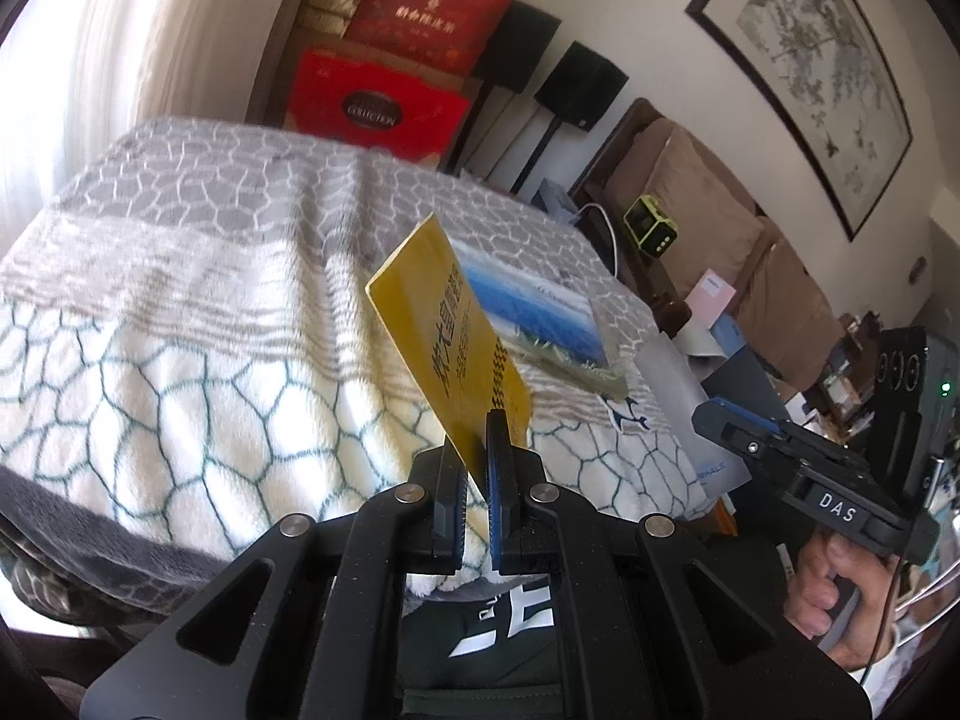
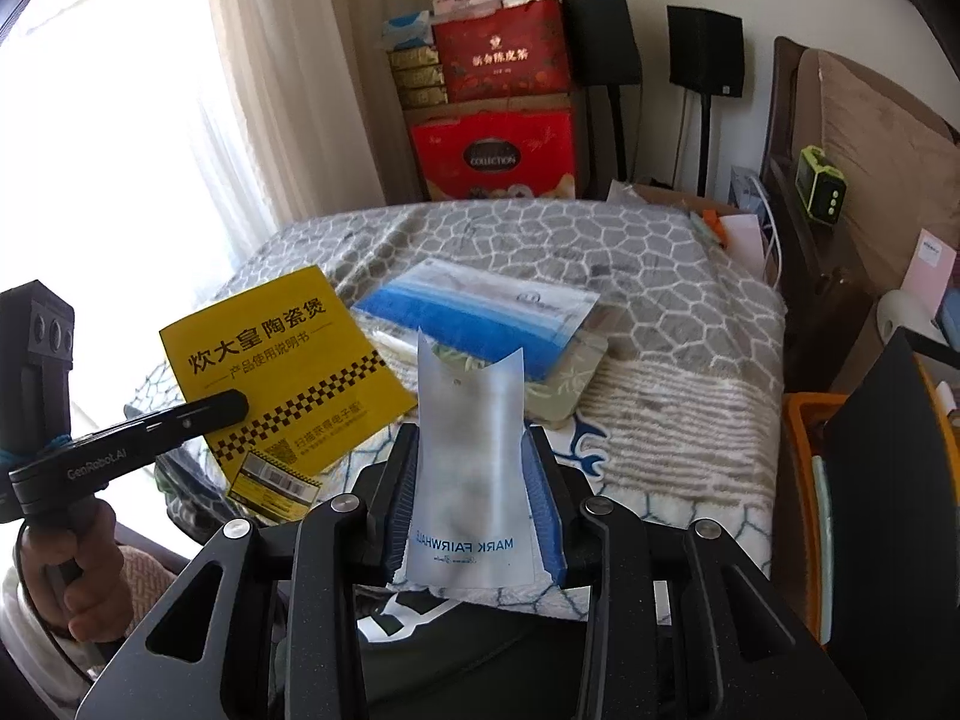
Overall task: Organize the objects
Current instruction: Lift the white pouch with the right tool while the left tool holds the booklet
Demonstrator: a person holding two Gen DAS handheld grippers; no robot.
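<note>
My left gripper (image 1: 477,429) is shut on the lower edge of a yellow instruction booklet (image 1: 444,324), which it holds tilted above the bed. In the right wrist view that booklet (image 2: 282,360) faces the camera, with the left gripper (image 2: 234,403) across it. My right gripper (image 2: 472,433) is shut on a translucent white bag (image 2: 471,420) printed MARK FAIRWHALE, which curls upward between its fingers. A blue-and-white packet (image 2: 480,318) lies flat on other flat items on the blanket beyond both grippers. The left wrist view shows the right gripper (image 1: 714,417) at the right edge with the bag (image 1: 672,384).
The bed is covered by a grey-and-white honeycomb blanket (image 1: 180,300). Behind it stand red gift boxes (image 2: 495,150) and two black speakers (image 2: 705,51) on stands. A brown headboard (image 2: 870,138) with a yellow-green gadget (image 2: 819,183) is on the right, and an orange bin (image 2: 807,480) is at the bed's right side.
</note>
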